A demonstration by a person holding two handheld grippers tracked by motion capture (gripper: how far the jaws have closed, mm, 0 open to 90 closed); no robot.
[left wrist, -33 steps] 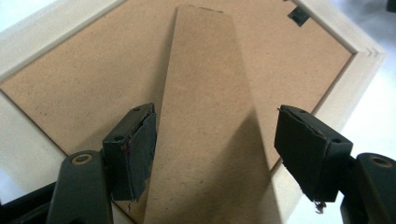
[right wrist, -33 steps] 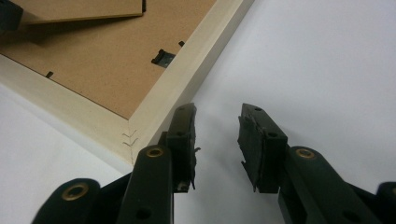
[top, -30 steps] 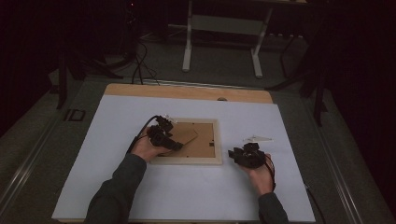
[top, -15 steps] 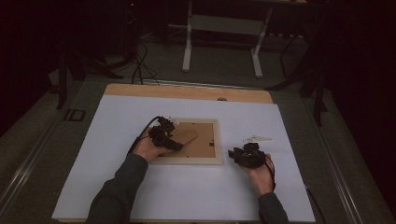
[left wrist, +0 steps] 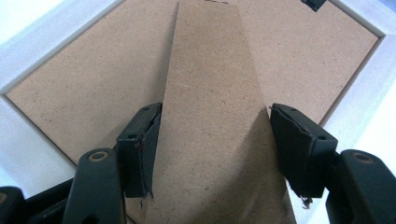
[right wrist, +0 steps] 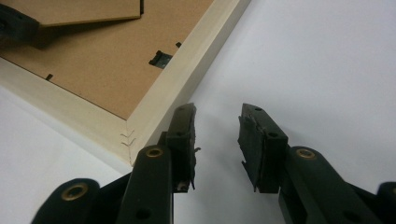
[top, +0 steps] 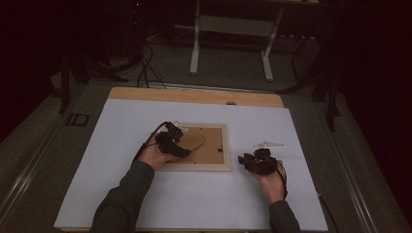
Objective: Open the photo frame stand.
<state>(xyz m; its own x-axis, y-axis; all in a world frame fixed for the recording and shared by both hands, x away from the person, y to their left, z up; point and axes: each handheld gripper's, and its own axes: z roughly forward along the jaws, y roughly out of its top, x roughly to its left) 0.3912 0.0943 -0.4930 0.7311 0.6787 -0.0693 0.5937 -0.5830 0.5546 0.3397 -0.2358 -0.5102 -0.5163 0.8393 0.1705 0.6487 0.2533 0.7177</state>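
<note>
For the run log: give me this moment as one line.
left gripper: jaws just closing around stand flap, contact unclear | right gripper: open, on sheet beside picture frame | frame face down

a pale wooden picture frame (top: 200, 167) lies face down on the white table sheet (top: 121, 145), brown backing board up. its cardboard easel stand (left wrist: 212, 121), a long tapered brown strip, is tilted up off the backing board (left wrist: 84, 88). a small black retaining clip (right wrist: 160, 58) sits on the backing at the frame's inner edge.
</note>
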